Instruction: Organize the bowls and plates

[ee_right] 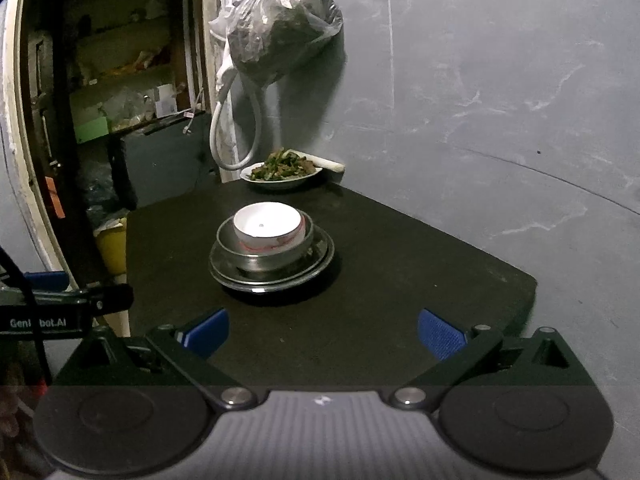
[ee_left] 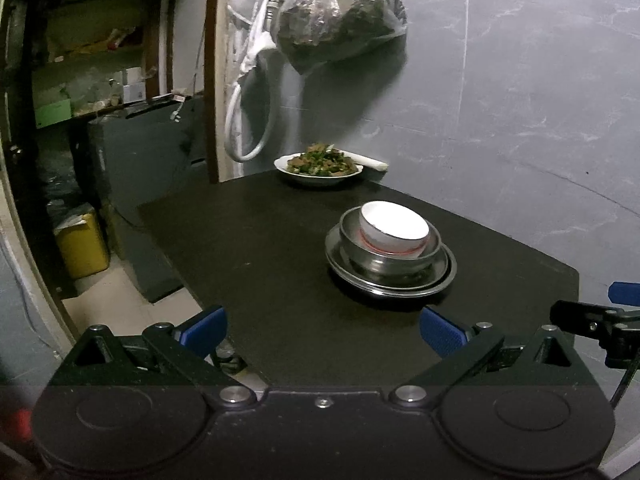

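Stack: we see a white bowl (ee_right: 267, 226) nested in a metal bowl (ee_right: 264, 254) on metal plates (ee_right: 272, 276), mid table (ee_right: 400, 248).
Grippers: our left gripper (ee_left: 322, 330) and right gripper (ee_right: 323, 330) hover empty, jaws apart.

I am looking into a modest home kitchen or eating corner. A black bench (ee_left: 260, 240) stands against a grey, scuffed wall (ee_left: 500, 100). On it sits a white plate of cooked greens and meat (ee_left: 319, 164), and nearer, a white bowl (ee_left: 394, 230) nested in steel dishes (ee_left: 390, 268). A clear plastic bag of dark leafy produce (ee_left: 340, 12) hangs on the wall beside a looped white hose (ee_left: 248, 120). Through a doorway at left I see cluttered pantry shelves (ee_left: 88, 76) and a yellow container (ee_left: 82, 244) on the tiled floor.
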